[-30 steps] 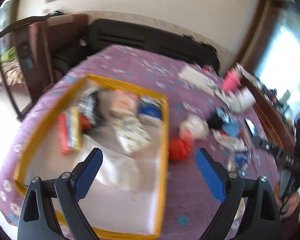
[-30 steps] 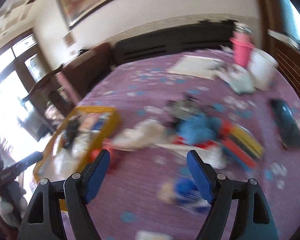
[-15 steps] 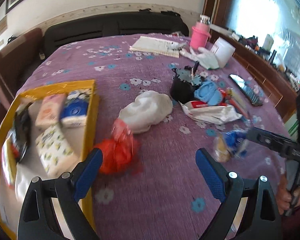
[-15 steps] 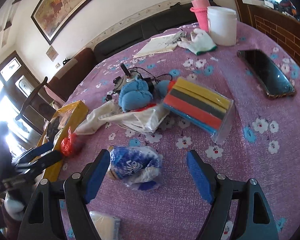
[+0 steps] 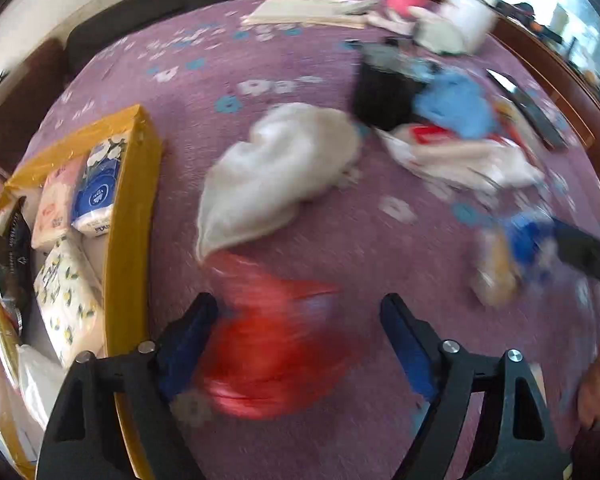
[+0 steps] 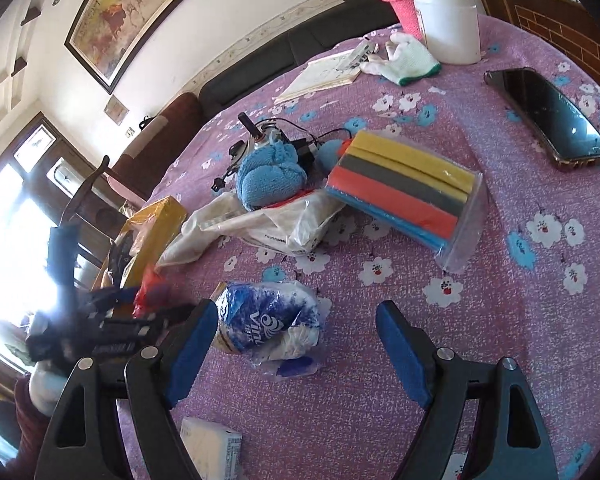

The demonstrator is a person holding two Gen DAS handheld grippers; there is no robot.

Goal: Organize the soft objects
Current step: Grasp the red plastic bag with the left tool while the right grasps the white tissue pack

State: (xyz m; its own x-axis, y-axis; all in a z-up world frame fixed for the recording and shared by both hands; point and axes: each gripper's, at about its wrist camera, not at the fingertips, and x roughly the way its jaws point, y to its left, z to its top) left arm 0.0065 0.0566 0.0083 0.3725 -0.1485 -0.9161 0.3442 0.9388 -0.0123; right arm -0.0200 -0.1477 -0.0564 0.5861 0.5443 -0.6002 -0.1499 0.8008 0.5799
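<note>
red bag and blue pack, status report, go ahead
Left gripper closing around red bag, not yet clamped. Right gripper open, blue pack between its fingers. Nothing in the way.

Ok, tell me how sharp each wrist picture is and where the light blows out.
Left wrist view: motion-smeared throughout, the red plastic bag between the closing left gripper fingers a streak; window glare upper right. Right wrist view: sharp, the blue-printed plastic packet readable ahead of the open right gripper; blown-out window glare at left swallows the other gripper; fisheye bends both.
</note>
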